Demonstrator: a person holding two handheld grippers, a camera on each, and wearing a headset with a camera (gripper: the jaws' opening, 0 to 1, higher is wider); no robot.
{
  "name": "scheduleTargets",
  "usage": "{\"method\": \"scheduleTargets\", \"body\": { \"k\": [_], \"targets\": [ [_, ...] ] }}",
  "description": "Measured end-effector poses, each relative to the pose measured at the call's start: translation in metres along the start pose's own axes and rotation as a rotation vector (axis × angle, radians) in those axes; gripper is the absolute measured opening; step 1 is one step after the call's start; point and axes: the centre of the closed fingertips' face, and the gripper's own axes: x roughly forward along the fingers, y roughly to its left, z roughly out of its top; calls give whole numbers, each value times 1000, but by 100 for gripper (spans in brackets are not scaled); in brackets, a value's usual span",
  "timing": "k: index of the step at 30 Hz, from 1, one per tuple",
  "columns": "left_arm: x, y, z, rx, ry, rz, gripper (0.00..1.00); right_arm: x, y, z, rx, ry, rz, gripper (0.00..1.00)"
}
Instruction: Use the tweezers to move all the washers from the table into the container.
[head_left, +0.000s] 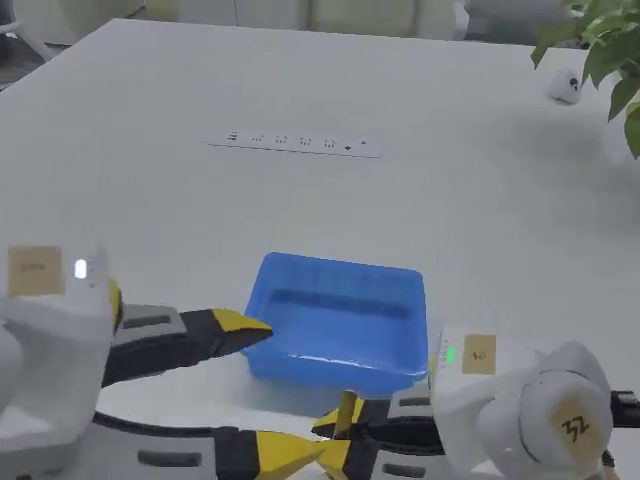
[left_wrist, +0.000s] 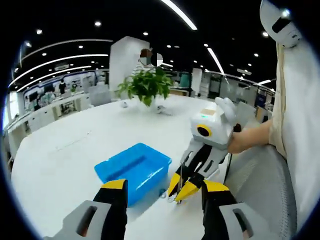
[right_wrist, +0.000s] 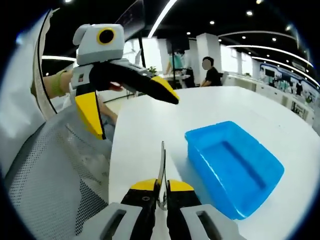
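The wide white bench (head_left: 450, 200) carries a blue rectangular plastic container (head_left: 335, 320), open-topped. My left gripper (left_wrist: 165, 186) sits at the container's near left corner, its fingers (left_wrist: 116, 187) spread wide. My right gripper (right_wrist: 161, 186) lies just in front of the container's near wall, fingers pinching thin metal tweezers (right_wrist: 162, 162). A small dark speck (left_wrist: 162, 194) beside that wall may be a washer, but it's too blurred to be sure.

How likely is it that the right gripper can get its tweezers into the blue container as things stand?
Probably yes. The right gripper, shut on the tweezers, sits beside the open-topped blue container with bare table between; the open left gripper hangs aside, clear of that path.
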Motion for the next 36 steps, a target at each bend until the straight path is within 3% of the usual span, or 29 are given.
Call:
{"method": "scheduleTargets", "body": {
  "k": [4, 7, 10, 13, 17, 24, 36],
  "targets": [
    [-26, 17, -8, -75, -49, 141, 76, -7, -4, 10, 111, -76, 11, 3],
    [-43, 33, -15, -99, -83, 261, 84, -16, -12, 9, 105, -62, -20, 3],
    [-53, 46, -20, -83, -96, 354, 89, -27, -21, 15, 119, -72, -53, 3],
    [-51, 50, -19, -100, -119, 376, 90, -41, -33, 24, 131, -80, -85, 3],
    [-50, 53, -16, -95, -137, 368, 91, -52, -43, 33, 140, -88, -114, 3],
    [-57, 57, -12, -120, -185, 381, 91, -62, -55, 44, 151, -101, -158, 3],
    [-56, 52, -18, -103, -153, 373, 90, -59, -80, 60, 142, -130, -213, 3]
  ]
}}
